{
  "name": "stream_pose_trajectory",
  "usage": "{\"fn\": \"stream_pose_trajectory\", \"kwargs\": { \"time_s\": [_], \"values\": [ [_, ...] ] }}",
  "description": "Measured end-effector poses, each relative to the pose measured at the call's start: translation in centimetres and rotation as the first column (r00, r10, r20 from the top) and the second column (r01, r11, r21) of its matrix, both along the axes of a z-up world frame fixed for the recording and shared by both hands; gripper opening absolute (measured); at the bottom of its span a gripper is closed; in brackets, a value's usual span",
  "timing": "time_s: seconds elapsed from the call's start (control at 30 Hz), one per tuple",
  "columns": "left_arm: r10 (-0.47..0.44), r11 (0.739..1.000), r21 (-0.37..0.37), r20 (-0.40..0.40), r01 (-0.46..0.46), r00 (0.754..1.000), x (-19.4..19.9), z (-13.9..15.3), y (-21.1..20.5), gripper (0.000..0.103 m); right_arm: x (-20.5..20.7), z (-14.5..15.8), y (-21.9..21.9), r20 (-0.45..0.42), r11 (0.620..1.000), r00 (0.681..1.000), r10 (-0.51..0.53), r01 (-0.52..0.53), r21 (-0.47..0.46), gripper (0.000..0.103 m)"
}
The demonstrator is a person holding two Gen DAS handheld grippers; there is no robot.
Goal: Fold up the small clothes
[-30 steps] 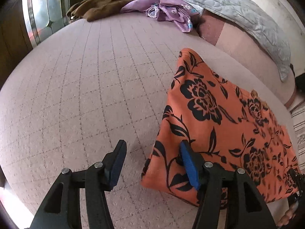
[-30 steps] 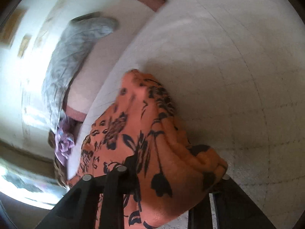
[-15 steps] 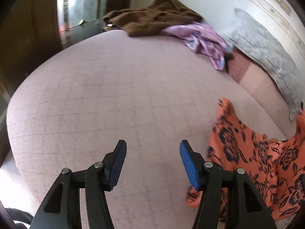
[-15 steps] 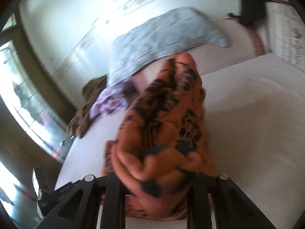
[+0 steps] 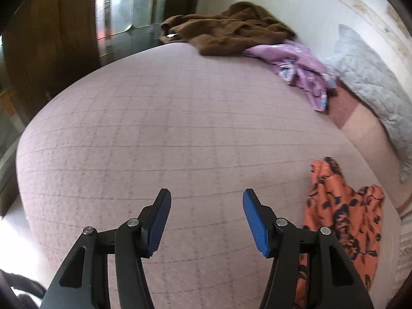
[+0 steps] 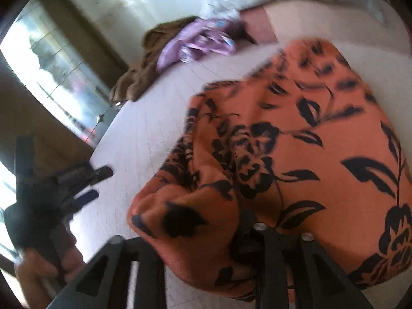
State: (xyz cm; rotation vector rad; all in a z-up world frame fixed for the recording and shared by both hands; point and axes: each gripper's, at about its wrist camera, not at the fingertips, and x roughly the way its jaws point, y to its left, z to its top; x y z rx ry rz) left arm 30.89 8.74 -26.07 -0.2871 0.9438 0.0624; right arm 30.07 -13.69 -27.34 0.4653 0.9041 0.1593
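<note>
Right gripper (image 6: 206,234) jaws opening, orange floral garment (image 6: 296,139) bunched between them; left gripper (image 5: 206,221) agape, empty; fold unfinished.

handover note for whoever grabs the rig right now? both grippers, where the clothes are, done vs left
Left gripper: open, empty, over bare pink quilted bedspread.
Right gripper: jaws opening, orange black-floral cloth bunched between them; blurred, so whether the pads touch it cannot be told.
Cloth: crumpled at the bed's right side in the left wrist view, not folded flat.
Other clothes: brown fuzzy garment and lilac printed garment heaped at the far end, untouched.
Done: nothing visibly folded.
Left: lay out the orange cloth, fold it, then the other two.
</note>
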Motion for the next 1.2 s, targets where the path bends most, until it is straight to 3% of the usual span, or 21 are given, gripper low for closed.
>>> {"fn": "stream_pose_trajectory", "kwargs": {
  "time_s": [0.07, 0.17, 0.23, 0.3, 0.33, 0.4, 0.47, 0.6, 0.63, 0.7, 0.8, 0.9, 1.07, 1.2],
  "values": [
    [-0.037, 0.999, 0.0, 0.03, 0.037, 0.999, -0.3, 0.5, -0.6, 0.059, -0.9, 0.7, -0.2, 0.018, 0.996, 0.997, 0.081, -0.081, 0.044, 0.075],
    [-0.099, 0.995, -0.017, 0.092, 0.102, 0.991, -0.9, 1.5, -1.6, 0.059, -3.4, 1.9, -1.8, 0.042, 0.989, 0.99, 0.135, -0.137, 0.058, 0.074],
    [-0.159, 0.986, -0.02, 0.128, 0.163, 0.979, -1.7, 2.2, -2.7, 0.059, -5.7, 2.7, -4.1, 0.086, 0.991, 0.99, 0.107, -0.114, 0.074, 0.072],
    [-0.235, 0.97, -0.018, 0.157, 0.241, 0.959, -2.9, 3.0, -4.3, 0.059, -7.5, 3.8, -6.8, 0.13, 0.998, 0.991, 0.039, -0.045, 0.043, 0.048],
    [-0.273, 0.96, -0.019, 0.172, 0.28, 0.947, -3.4, 3.3, -5.1, 0.059, -8.1, 4.0, -8.1, 0.131, 1.0, 0.991, 0.008, -0.011, 0.028, 0.043],
    [-0.356, 0.932, 0.008, 0.212, 0.362, 0.91, -4.8, 4.0, -7.2, 0.06, -8.8, 3.9, -10.3, 0.126, 0.998, 0.99, -0.058, 0.06, -0.008, 0.039],
    [-0.393, 0.919, 0.054, 0.198, 0.39, 0.898, -5.2, 3.9, -9.0, 0.06, -7.9, 3.2, -12.2, 0.085, 0.994, 0.991, -0.106, 0.106, 0.001, 0.039],
    [-0.4, 0.907, 0.15, 0.019, 0.393, 0.916, -4.0, -0.2, -11.8, 0.06, -6.5, -0.5, -13.0, -0.005, 0.992, 0.992, -0.124, 0.124, -0.012, 0.039],
    [-0.39, 0.909, 0.164, 0.007, 0.384, 0.921, -3.7, -0.8, -12.1, 0.062, -6.5, -1.1, -12.9, -0.012, 0.992, 0.992, -0.122, 0.122, -0.03, 0.039],
    [-0.381, 0.911, 0.184, 0.035, 0.369, 0.924, -2.7, -1.2, -12.4, 0.063, -6.5, -1.4, -12.8, 0.0, 0.993, 0.994, -0.111, 0.111, -0.046, 0.039],
    [-0.399, 0.889, 0.264, 0.046, 0.374, 0.916, -1.5, -1.8, -13.4, 0.063, -5.1, -0.7, -12.9, -0.034, 0.997, 0.997, -0.067, 0.065, -0.052, 0.038],
    [-0.374, 0.906, 0.228, 0.032, 0.358, 0.927, -1.1, -1.7, -12.9, 0.063, -3.6, 0.7, -13.5, -0.01, 0.998, 0.999, -0.05, 0.05, -0.05, 0.037],
    [-0.37, 0.908, 0.222, 0.027, 0.355, 0.929, -1.0, -2.3, -12.8, 0.063, 2.1, 1.8, -15.4, -0.001, 0.992, 0.994, -0.11, 0.11, -0.055, 0.037],
    [-0.383, 0.904, 0.216, 0.029, 0.369, 0.923, -0.6, -2.5, -12.7, 0.065, 8.0, -1.6, -17.1, -0.134, 0.985, 0.976, -0.17, 0.17, -0.01, 0.037]
  ]
}}
